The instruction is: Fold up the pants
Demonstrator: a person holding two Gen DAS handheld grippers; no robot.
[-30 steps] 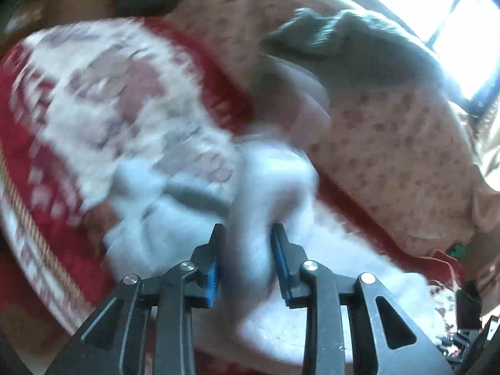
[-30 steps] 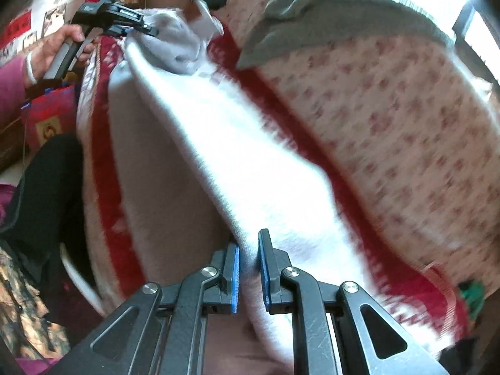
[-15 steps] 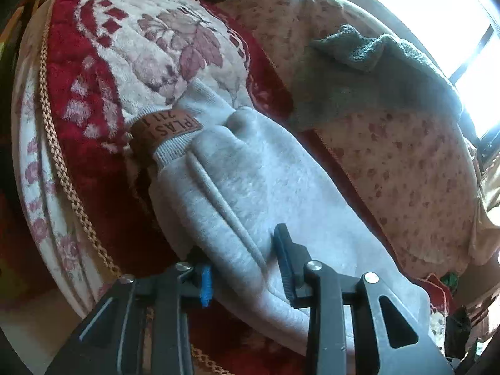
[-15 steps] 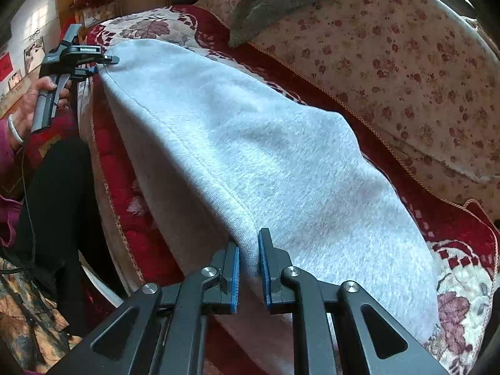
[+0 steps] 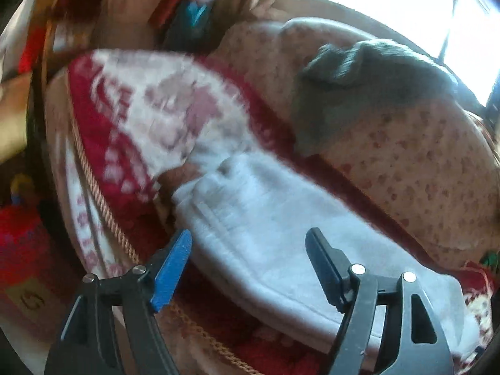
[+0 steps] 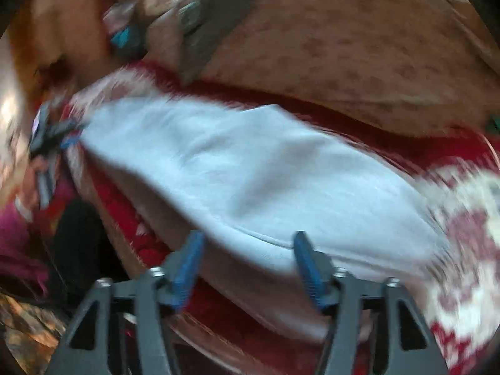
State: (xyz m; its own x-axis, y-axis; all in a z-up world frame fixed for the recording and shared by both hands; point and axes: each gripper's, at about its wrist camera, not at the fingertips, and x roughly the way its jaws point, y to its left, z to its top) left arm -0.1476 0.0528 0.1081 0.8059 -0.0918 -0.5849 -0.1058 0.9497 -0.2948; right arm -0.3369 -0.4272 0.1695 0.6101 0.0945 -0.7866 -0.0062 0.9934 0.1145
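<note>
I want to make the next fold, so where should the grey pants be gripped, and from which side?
Probably the near long edge of the grey pants, which lie flat along the red patterned cushion. That doubled edge overhangs toward both open grippers, left gripper and right gripper, whose jaws have just been opening, so come in from the cushion's front.

Both wrist views close, angled down, seemingly sharing pants (image 5: 281,234)

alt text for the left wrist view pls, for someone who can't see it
Blurred fisheye view from the left hand-held gripper, jaws open and just widened, pads clear of the light grey pants lying folded lengthwise on a red and white patterned sofa cover. Behind it a floral back cushion carries a dark grey cloth under a bright window.
</note>
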